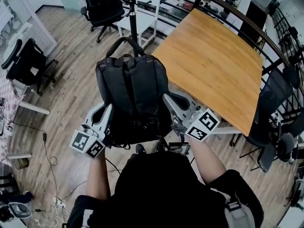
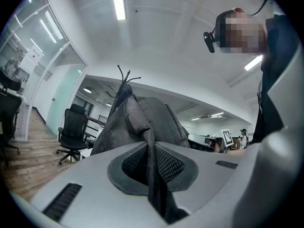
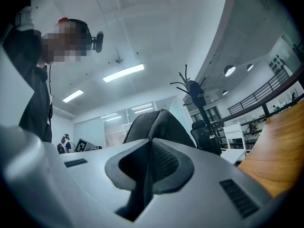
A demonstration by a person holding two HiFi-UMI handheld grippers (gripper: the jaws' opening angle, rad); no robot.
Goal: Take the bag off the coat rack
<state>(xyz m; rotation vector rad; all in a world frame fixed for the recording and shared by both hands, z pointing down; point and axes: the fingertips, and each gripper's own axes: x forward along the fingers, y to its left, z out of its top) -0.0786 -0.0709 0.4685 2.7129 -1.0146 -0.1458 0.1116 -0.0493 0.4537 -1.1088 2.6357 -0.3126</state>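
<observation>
Bright, even light falls from the ceiling strip lights [image 2: 118, 2] above me; my bench [image 1: 213, 61] shows a soft sheen, shadows are faint, and all three views bow hard toward dark corners

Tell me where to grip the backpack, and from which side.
Grip the backpack by its soft side edges, low down, one gripper from each side. The body looks too wide to clamp whole, but the cloth folds thin enough to pinch: the left gripper and right gripper are both shut on such folds.
</observation>
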